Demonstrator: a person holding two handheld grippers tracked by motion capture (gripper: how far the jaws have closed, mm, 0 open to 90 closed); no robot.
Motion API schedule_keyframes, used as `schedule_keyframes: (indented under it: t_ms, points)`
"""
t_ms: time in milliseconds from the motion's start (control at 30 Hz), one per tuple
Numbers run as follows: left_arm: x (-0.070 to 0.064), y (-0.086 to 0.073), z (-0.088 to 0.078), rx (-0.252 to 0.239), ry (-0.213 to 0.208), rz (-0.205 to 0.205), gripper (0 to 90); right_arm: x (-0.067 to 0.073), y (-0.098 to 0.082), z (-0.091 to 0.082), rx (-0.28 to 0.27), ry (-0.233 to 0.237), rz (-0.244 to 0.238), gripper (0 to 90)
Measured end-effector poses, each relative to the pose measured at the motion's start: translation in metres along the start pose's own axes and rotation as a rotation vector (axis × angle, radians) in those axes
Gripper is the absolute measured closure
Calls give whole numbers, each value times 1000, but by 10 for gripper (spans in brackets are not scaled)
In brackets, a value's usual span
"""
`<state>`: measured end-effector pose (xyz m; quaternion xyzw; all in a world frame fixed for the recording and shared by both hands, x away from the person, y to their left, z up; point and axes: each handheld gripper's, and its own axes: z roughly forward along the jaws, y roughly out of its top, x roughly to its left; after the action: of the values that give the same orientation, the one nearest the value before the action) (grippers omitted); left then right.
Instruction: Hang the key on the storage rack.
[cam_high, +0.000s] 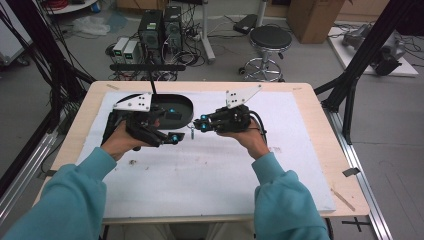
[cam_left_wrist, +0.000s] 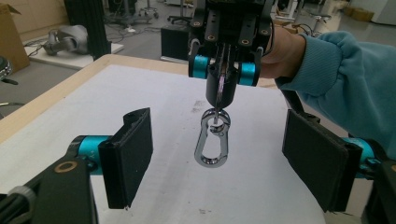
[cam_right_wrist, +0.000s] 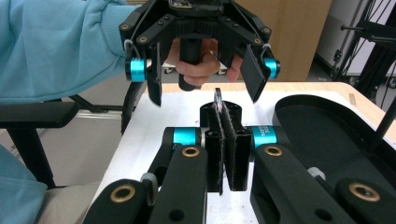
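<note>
The right claw (cam_left_wrist: 223, 88) pinches the ring of a carabiner (cam_left_wrist: 212, 144) dangling freely; the left claw (cam_left_wrist: 224, 158) gapes around it, untouching, probably missing if it swings

I see even, soft light from above on the white table cover (cam_high: 210, 170), with only faint shadows. The high view is a little soft and dim at its edges. The carabiner (cam_left_wrist: 212, 142) shows small glare, and the near jaws look slightly blurred
</note>
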<state>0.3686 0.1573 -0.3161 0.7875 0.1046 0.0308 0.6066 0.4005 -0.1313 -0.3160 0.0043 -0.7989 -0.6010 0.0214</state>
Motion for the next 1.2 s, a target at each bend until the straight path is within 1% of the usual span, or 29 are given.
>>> schedule_keyframes:
  t_ms: [67,133,200,300,367,433,500,533,700,833,933,1033,1067,1200]
  points:
    - [0,0,3,10,-2,-3,249,0,1,1,0,6,1,886]
    - [0,1,5,16,4,-5,254,0,2,2,-6,11,1,886]
    - [1,2,7,15,-3,-8,268,0,3,4,-8,12,2,886]
    - [0,4,10,10,-14,6,295,0,3,6,-5,15,-3,886]
    - [-2,5,10,2,-27,26,351,0,3,6,-4,16,-1,886]
    - [-3,5,10,-5,-25,34,379,1,3,6,-3,15,7,886]
    - [-3,5,9,-12,-21,44,420,0,3,6,-2,15,1,886]
    - [-3,6,8,-15,-19,46,435,1,3,5,-3,15,5,886]
    - [-3,6,4,-25,-17,43,521,0,3,5,-6,16,2,886]
    - [-3,6,4,-16,-15,49,583,0,3,5,-7,19,3,886]
    - [-4,6,4,-18,-15,47,622,0,3,5,-7,17,2,886]
    - [-3,7,4,-18,-9,48,682,0,3,4,-8,18,4,886]
    - [-3,6,4,-16,-8,47,695,0,3,4,-7,19,9,886]
    - [-3,6,4,-17,-13,40,741,0,3,3,-10,20,6,886]
